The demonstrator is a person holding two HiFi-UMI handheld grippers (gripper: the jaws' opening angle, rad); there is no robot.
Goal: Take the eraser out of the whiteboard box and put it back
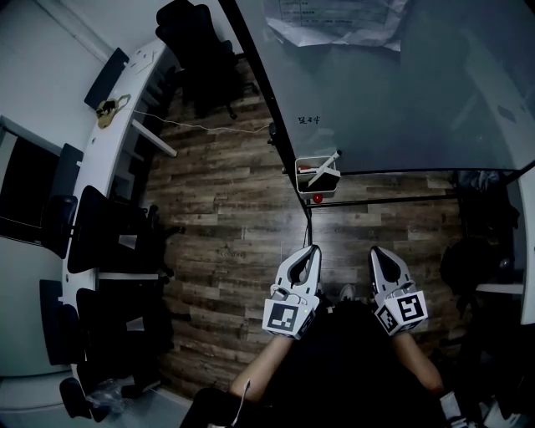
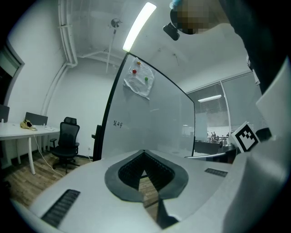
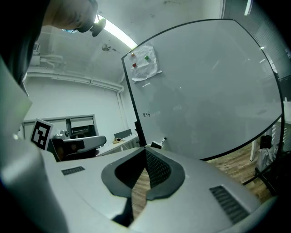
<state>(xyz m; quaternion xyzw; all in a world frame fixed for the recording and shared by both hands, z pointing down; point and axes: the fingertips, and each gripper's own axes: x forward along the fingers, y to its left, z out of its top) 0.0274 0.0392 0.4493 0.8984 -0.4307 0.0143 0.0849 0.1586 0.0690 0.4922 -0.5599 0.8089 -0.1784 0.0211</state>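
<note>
The whiteboard box (image 1: 318,175) is a small white tray fixed at the lower left corner of the big whiteboard (image 1: 401,92). It holds a pen lying slantwise and other items; I cannot pick out the eraser among them. Both grippers hover over the floor short of the box, pointing toward it. My left gripper (image 1: 313,249) is shut with nothing in it, and so is my right gripper (image 1: 377,251). In the right gripper view the box (image 3: 157,145) peeks out just above the closed tips of the right gripper (image 3: 145,150). The left gripper view has the tips of the left gripper (image 2: 144,154) meeting in front of the board.
A small red object (image 1: 318,198) sits on the frame under the box. The board's stand bar (image 1: 393,201) crosses the wooden floor (image 1: 234,226). A curved white desk (image 1: 100,150) with black office chairs (image 1: 109,234) lines the left. A sheet of paper (image 1: 334,21) hangs on the board.
</note>
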